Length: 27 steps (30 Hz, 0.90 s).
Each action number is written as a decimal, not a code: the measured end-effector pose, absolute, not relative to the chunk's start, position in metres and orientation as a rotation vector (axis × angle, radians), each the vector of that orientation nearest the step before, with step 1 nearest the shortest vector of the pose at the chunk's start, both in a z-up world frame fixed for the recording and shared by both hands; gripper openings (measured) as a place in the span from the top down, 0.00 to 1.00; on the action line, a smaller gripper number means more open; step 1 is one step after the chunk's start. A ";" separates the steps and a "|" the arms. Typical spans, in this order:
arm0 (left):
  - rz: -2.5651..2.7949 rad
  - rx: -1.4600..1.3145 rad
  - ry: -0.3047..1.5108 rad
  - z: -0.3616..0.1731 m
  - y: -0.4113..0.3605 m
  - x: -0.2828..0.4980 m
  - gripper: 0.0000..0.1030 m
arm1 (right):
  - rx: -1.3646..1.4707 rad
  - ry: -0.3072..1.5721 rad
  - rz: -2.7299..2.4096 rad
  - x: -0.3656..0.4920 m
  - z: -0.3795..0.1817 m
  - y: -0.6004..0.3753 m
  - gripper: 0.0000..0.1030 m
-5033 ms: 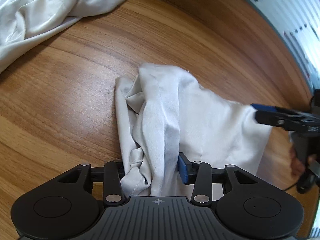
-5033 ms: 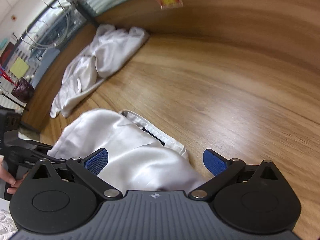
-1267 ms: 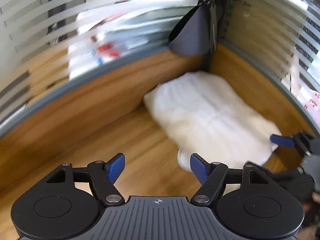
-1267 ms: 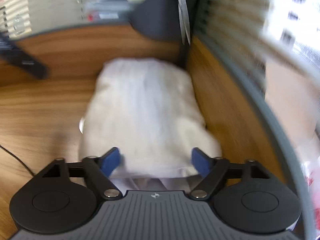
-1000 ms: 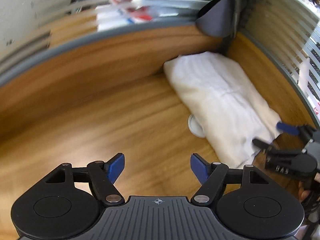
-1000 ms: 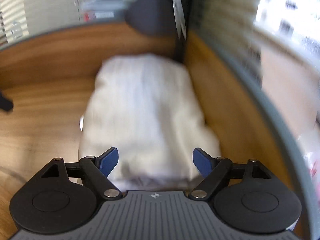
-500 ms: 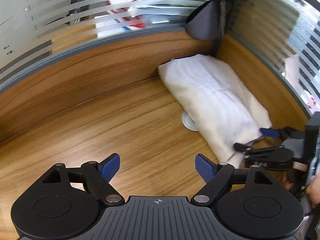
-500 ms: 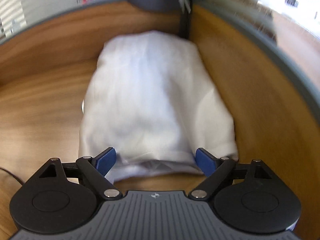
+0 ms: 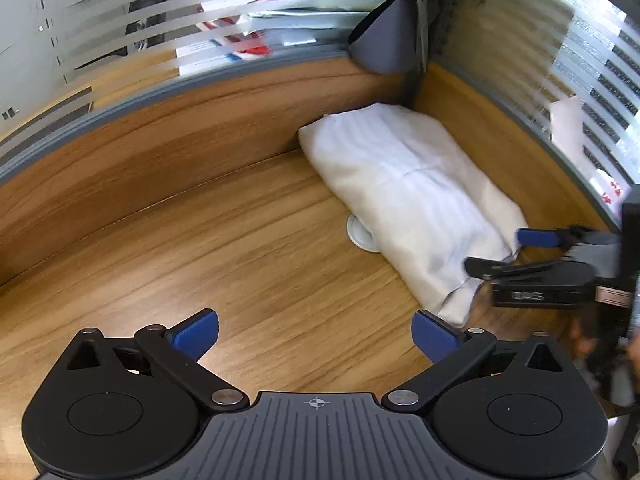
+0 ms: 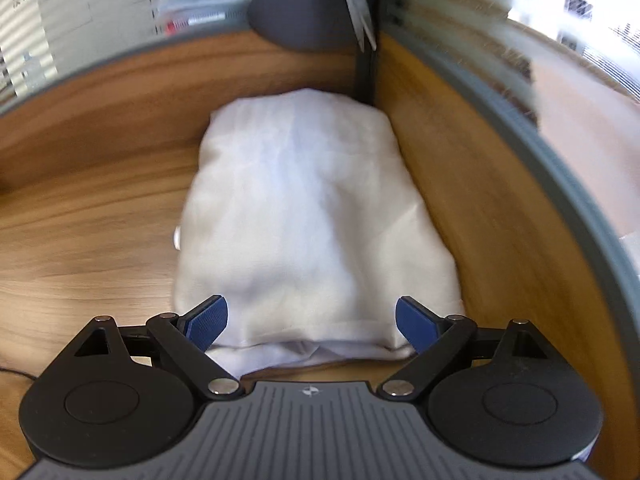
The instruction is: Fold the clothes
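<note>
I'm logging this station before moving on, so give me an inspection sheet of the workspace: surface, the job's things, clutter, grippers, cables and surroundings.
Surface: wooden desk, bare wood in front of the left gripper.
Job's things: folded white garment lying in the far corner against the wooden partition.
Clutter: white round disc, partly under the garment's edge.
Grippers: left gripper open, over bare wood, holding nothing; right gripper open, its pads either side of the garment's near end, not closed on it.
Cables: thin dark cable at the left edge of the right wrist view.
Surroundings: striped glass panels; dark grey pouch hanging in the corner.
</note>
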<state>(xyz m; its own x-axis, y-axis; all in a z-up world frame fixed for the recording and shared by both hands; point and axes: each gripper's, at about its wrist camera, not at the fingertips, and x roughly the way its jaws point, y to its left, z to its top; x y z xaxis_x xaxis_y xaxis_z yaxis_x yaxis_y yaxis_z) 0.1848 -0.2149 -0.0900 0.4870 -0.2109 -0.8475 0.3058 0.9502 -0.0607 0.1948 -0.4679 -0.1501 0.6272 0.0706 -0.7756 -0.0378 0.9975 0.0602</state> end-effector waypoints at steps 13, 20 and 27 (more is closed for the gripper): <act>-0.258 0.063 0.992 -0.091 -0.204 0.177 0.00 | 0.055 0.885 0.125 0.148 -0.112 -0.442 0.03; -0.214 0.037 0.937 -0.081 -0.194 0.149 0.00 | 0.065 0.847 0.121 0.125 -0.087 -0.429 0.02; -0.229 0.001 0.867 -0.067 -0.173 0.111 0.00 | 0.013 0.799 0.069 0.095 -0.062 -0.413 0.01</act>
